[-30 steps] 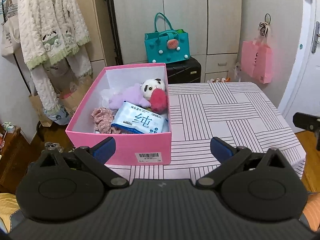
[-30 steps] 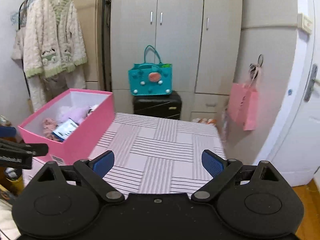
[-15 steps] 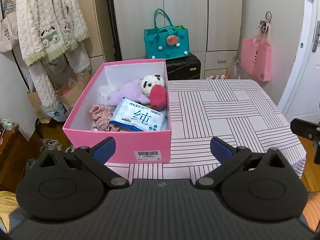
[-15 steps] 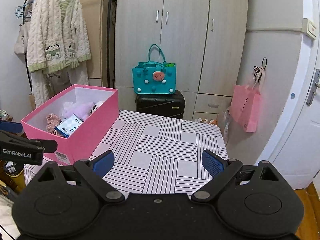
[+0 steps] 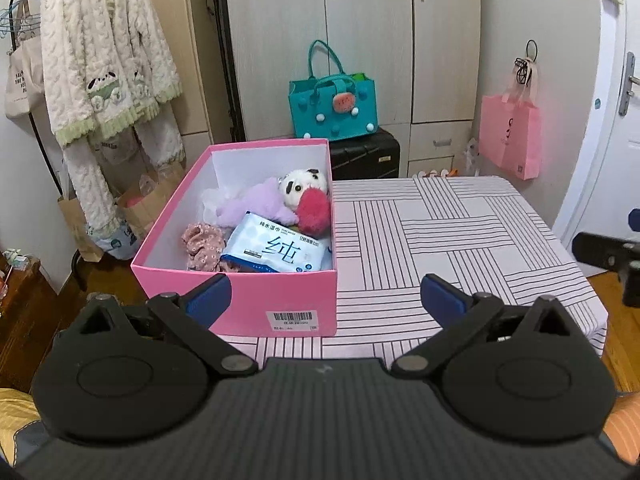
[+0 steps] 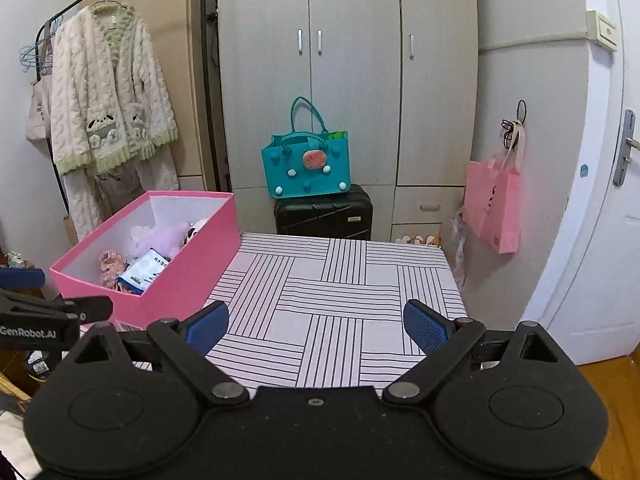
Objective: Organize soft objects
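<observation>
A pink box (image 5: 248,312) (image 6: 188,272) stands at the left end of the striped table (image 5: 448,240) (image 6: 332,296). Inside lie a panda plush (image 5: 302,186), a purple plush (image 5: 250,204), a red pompom (image 5: 314,212), a floral scrunchie (image 5: 200,240) and a blue wet-wipes pack (image 5: 276,250) (image 6: 144,270). My left gripper (image 5: 324,294) hangs open before the box's near wall, holding nothing. My right gripper (image 6: 316,326) is open over the table's near edge, to the right of the box, also with nothing in it.
A wardrobe (image 6: 348,80) stands behind the table. A teal bag (image 5: 334,106) sits on a black suitcase (image 5: 364,156). A pink bag (image 5: 510,136) hangs at the right by a white door (image 6: 600,200). A fluffy robe (image 5: 104,68) hangs left.
Both grippers have drawn back and risen a little from the table, so box and table look smaller and lower. The things in the box lie as before. Both stay open.
</observation>
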`<state>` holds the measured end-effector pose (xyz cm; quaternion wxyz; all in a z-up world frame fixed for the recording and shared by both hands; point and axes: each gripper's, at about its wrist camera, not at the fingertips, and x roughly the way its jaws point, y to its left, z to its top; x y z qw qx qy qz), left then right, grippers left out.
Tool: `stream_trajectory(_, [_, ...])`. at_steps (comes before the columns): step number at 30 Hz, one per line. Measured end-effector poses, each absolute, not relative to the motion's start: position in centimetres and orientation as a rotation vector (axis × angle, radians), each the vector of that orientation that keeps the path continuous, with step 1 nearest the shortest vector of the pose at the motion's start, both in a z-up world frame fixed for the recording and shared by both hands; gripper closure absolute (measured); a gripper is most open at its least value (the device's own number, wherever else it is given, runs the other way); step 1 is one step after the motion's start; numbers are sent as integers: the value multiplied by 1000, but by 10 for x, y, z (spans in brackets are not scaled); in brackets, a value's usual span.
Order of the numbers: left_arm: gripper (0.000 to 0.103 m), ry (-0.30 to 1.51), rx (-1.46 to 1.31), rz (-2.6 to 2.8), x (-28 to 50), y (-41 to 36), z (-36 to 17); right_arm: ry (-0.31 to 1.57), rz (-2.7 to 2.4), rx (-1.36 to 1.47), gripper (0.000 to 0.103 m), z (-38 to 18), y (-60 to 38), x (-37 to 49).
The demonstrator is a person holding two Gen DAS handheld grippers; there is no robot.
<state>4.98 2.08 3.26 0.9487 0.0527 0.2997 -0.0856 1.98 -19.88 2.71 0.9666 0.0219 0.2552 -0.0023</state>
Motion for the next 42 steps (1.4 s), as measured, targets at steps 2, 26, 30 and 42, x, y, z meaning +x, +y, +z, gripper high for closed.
stream_trajectory(2, [1,598,106,-175,47,20,32,515,-2,35,7,23,-198,19])
stream_trajectory(26, [0,516,84,-150,31,19,28,407,-9,-4,7,18,-193,-5])
stream_trajectory(30, [0,524,88,-160,32,19,28,391,5,10,7,13,-195,-8])
stream_trajectory(42, [0,562,42,-210,36,27,25,395,16,4,7,12,-194,-8])
